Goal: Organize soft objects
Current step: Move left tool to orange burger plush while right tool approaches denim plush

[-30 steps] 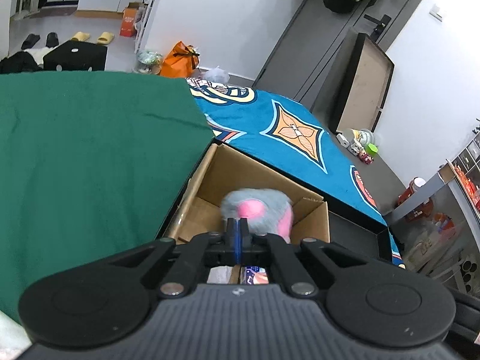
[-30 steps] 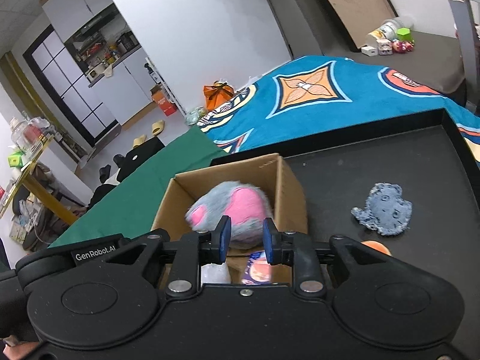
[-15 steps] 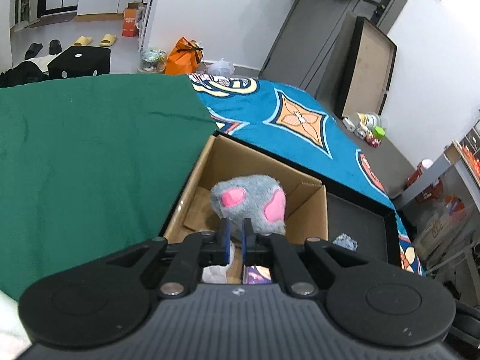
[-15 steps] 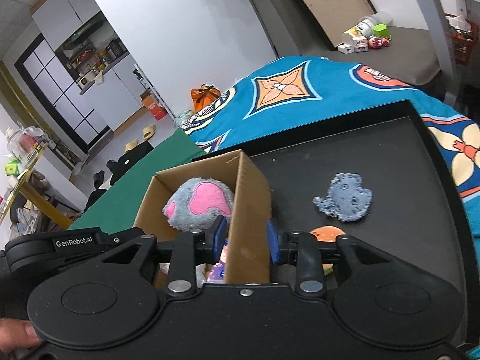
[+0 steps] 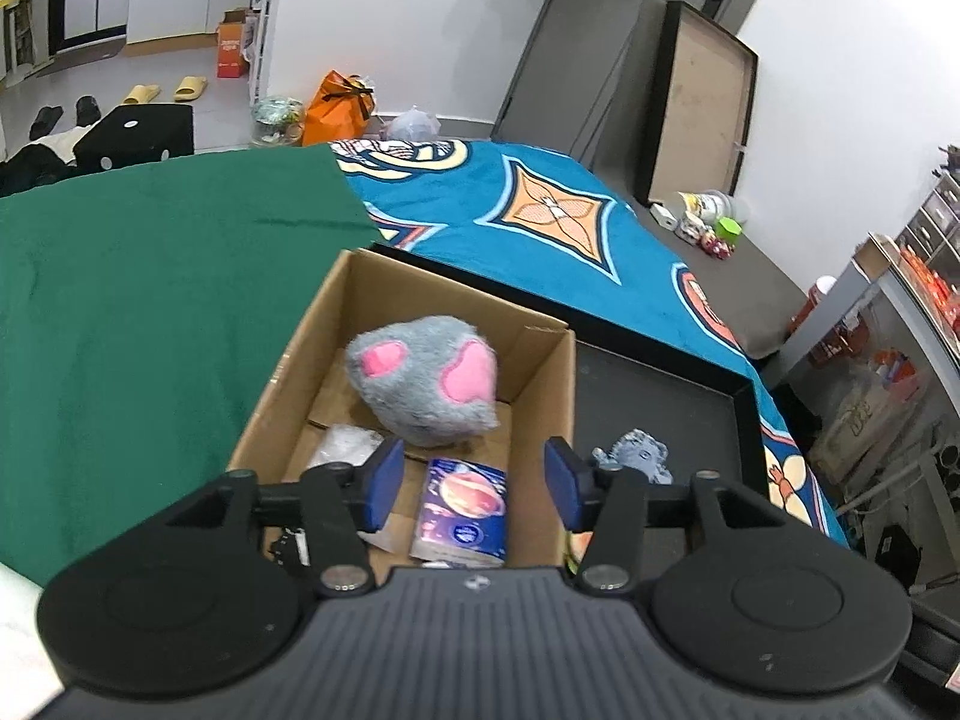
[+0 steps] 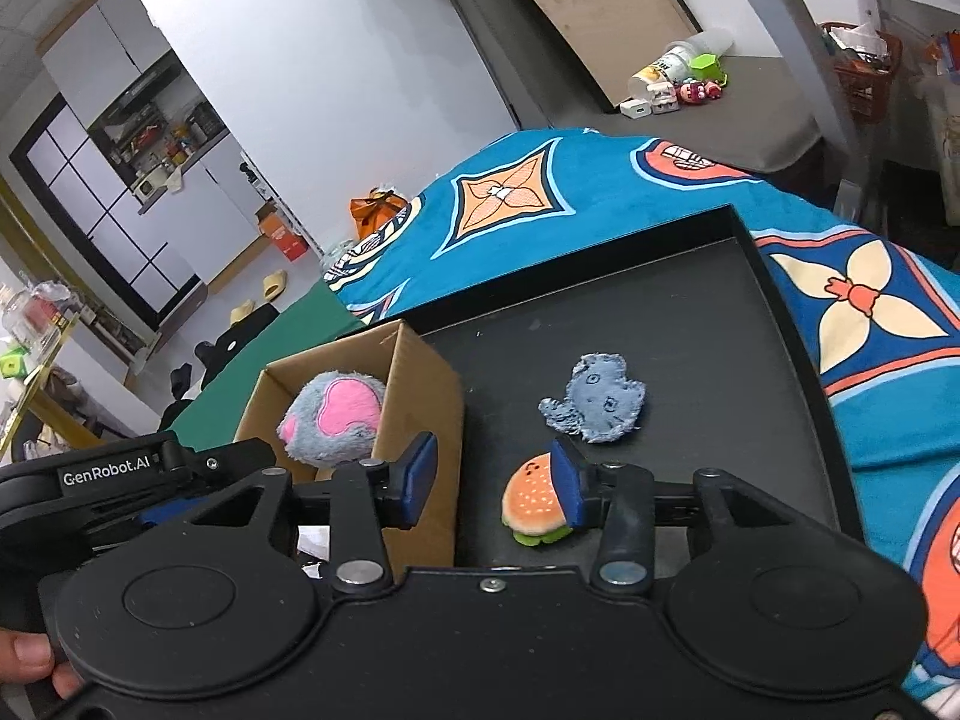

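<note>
A grey plush with pink patches (image 5: 427,378) (image 6: 336,417) lies loose inside the open cardboard box (image 5: 543,384) (image 6: 420,384). My left gripper (image 5: 474,483) hovers over the box's near end, its jaws opening with nothing pressed between them; a small purple packet (image 5: 462,510) lies below. My right gripper (image 6: 492,480) hangs over the black tray (image 6: 690,324) right of the box, jaws opening and empty. A burger plush (image 6: 534,501) sits just beside its right fingertip. A blue denim soft toy (image 6: 597,399) (image 5: 636,453) lies farther out on the tray.
A clear plastic bag (image 5: 351,444) is also in the box. A green cloth (image 5: 138,300) covers the surface to the left, a blue patterned blanket (image 5: 540,222) lies behind. A person's fingers (image 6: 36,666) hold the left gripper's handle at the lower left.
My left gripper let go of the grey plush and drew back; the plush now rests in the box. My right gripper swung right from the box to over the tray, widening its jaws.
</note>
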{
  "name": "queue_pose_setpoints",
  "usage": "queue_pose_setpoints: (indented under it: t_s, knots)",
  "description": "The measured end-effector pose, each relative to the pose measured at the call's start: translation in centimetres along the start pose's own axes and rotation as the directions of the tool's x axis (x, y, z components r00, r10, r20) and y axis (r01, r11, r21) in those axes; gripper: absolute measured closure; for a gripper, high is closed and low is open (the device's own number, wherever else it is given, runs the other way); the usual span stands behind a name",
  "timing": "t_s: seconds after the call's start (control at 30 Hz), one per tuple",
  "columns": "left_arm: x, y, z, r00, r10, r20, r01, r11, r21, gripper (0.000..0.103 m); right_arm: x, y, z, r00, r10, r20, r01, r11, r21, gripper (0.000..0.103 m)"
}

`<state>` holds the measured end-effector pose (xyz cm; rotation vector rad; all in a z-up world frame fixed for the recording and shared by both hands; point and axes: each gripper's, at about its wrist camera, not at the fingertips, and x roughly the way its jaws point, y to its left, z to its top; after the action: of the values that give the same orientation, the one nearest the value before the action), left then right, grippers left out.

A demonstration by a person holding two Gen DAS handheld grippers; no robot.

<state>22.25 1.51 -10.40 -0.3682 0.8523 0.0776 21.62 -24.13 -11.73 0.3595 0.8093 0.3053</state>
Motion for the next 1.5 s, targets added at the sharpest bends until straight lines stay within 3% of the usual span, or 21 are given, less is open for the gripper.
queue_pose_setpoints:
  t_s: [0.1, 0.17, 0.33, 0.93, 1.17, 1.5]
  knots:
    - [-0.1, -1.0, -0.1, 1.000, 0.000, -0.006, 0.001, 1.000, 0.016, 0.041, -0.4, -0.3, 0.2, 1.000, -0.010, -0.002, 0.010, 1.000, -0.028, 0.049]
    - [-0.2, -1.7, -0.2, 1.000, 0.011, -0.009, -0.010, 1.000, 0.027, 0.033, -0.7, -0.7, 0.3, 1.000, 0.004, -0.006, -0.005, 0.999, -0.033, 0.048]
    - [-0.1, -3.4, -0.5, 0.999, 0.022, -0.025, -0.020, 0.998, 0.057, 0.028, -1.0, -1.8, 0.9, 1.000, 0.000, -0.018, -0.001, 0.999, -0.054, 0.035]
    - [0.7, -9.5, -1.7, 0.998, 0.016, -0.067, -0.009, 0.995, 0.097, 0.026, -0.5, -7.1, 3.3, 0.997, 0.024, -0.071, -0.029, 0.997, -0.071, 0.035]
    - [1.1, -11.2, -2.4, 0.997, 0.072, -0.029, -0.069, 0.994, 0.082, 0.026, 0.2, -8.4, 4.4, 0.993, 0.062, -0.103, -0.072, 0.993, -0.097, 0.035]
    - [3.2, -12.8, -3.6, 0.992, 0.117, -0.043, -0.115, 0.992, 0.042, 0.026, 1.8, -10.2, 6.8, 0.982, 0.123, -0.146, -0.139, 0.985, -0.102, 0.035]
